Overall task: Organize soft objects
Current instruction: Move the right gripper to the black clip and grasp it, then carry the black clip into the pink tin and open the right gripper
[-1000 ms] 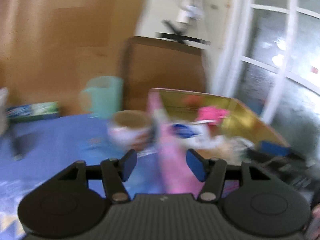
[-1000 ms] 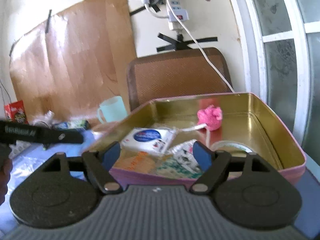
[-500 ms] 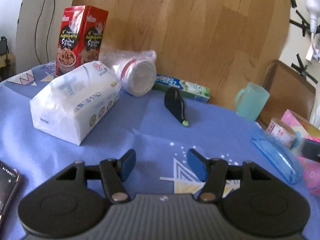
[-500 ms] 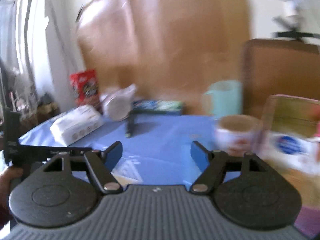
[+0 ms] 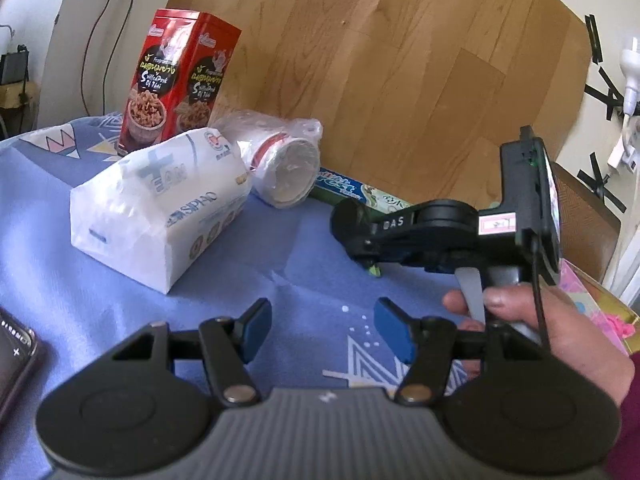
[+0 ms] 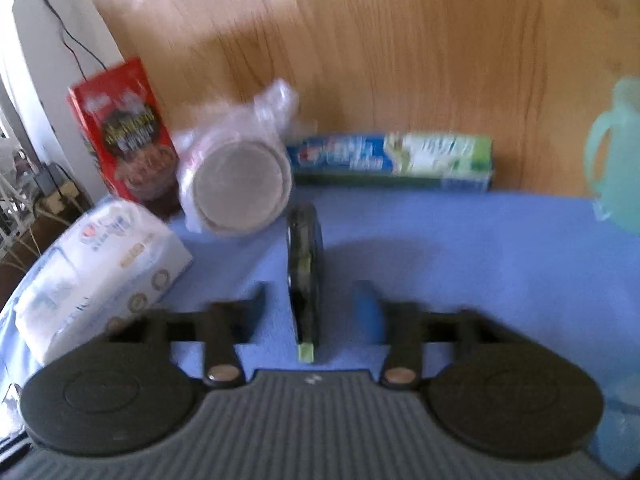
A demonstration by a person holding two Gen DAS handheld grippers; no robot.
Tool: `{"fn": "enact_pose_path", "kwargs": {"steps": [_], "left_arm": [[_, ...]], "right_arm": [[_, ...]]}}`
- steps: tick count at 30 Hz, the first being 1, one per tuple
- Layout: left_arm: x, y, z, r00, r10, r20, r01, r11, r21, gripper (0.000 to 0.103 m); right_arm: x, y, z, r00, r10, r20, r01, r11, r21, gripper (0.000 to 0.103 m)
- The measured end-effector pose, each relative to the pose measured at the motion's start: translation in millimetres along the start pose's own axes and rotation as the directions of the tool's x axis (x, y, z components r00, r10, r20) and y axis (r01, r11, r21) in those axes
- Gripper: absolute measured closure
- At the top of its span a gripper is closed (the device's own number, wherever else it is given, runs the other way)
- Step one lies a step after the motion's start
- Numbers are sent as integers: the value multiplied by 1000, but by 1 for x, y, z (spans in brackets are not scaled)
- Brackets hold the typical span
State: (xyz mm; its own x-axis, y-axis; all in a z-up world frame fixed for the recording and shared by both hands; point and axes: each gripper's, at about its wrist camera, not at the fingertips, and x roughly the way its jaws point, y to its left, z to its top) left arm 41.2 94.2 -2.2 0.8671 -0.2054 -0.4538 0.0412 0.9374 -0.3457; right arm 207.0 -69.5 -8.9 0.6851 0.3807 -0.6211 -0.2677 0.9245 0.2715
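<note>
A white soft tissue pack [image 5: 160, 204] lies on the blue tablecloth [image 5: 280, 264], left of centre; it also shows in the right wrist view [image 6: 100, 268] at the left. A bag of stacked paper cups [image 5: 280, 164] lies behind it, also in the right wrist view [image 6: 240, 180]. My left gripper [image 5: 320, 328] is open and empty above the cloth, a little short of the pack. My right gripper [image 6: 308, 308] is open, its jaws on either side of a black tape dispenser [image 6: 306, 268] standing on edge, not touching it. The right gripper's body [image 5: 440, 232] shows in the left wrist view.
A red snack box [image 5: 180, 76] stands at the back left. A blue-green wrap box [image 6: 392, 156] lies along the wooden board [image 5: 400, 60]. A mint cup [image 6: 616, 152] stands at the right. A pink tin [image 5: 600, 304] sits at the far right. A phone [image 5: 12, 352] lies at the left edge.
Both grippers have swung left, away from the pink tin, toward the tissue pack and cups. The right gripper has moved in around the tape dispenser and entered the left wrist view.
</note>
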Motion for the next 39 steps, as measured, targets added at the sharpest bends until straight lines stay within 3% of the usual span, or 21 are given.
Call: {"fn": "enact_pose_path", "kwargs": {"steps": [4, 9, 15, 17, 19, 21, 23, 29, 33, 34, 36, 39], "left_arm": [[3, 5, 2, 1000, -9, -8, 9, 1000, -23, 45], [2, 4, 2, 1000, -24, -13, 24, 999, -20, 45], [-2, -22, -6, 996, -73, -41, 78, 989, 123, 45], [-4, -39, -13, 993, -93, -72, 104, 978, 183, 45], [-6, -56, -22, 982, -143, -120, 164, 968, 190, 45], [-10, -75, -31, 964, -201, -173, 232, 957, 176, 45], [-13, -93, -37, 933, -276, -230, 313, 938, 146, 47], [-4, -139, -44, 848, -385, -363, 439, 895, 78, 48], [13, -166, -58, 807, -377, -453, 462, 882, 89, 47], [13, -174, -62, 815, -373, -444, 464, 878, 115, 48], [13, -185, -67, 825, -357, -439, 462, 873, 158, 54], [8, -190, -67, 839, -339, -424, 445, 877, 179, 62]], "right_arm": [[-30, -18, -13, 998, 54, -32, -51, 995, 88, 88], [-100, -44, -60, 986, 156, -62, -144, 976, 161, 88], [-193, -78, -132, 969, 247, -32, -231, 940, 252, 88], [-220, -87, -152, 978, 211, -5, -203, 948, 246, 88], [-240, -89, -163, 992, 123, 39, -128, 970, 208, 86], [-261, -88, -173, 996, 12, 93, -27, 987, 159, 66], [-275, -77, -180, 984, -94, 152, 84, 994, 72, 49], [-272, -53, -189, 971, -143, 190, 170, 975, -139, 45], [-256, -63, -188, 970, -181, 162, 203, 971, -125, 45], [-255, -64, -187, 970, -174, 167, 196, 973, -121, 45], [-256, -64, -188, 972, -159, 172, 182, 975, -126, 62], [-263, -63, -193, 964, -168, 206, 195, 974, -119, 63]]}}
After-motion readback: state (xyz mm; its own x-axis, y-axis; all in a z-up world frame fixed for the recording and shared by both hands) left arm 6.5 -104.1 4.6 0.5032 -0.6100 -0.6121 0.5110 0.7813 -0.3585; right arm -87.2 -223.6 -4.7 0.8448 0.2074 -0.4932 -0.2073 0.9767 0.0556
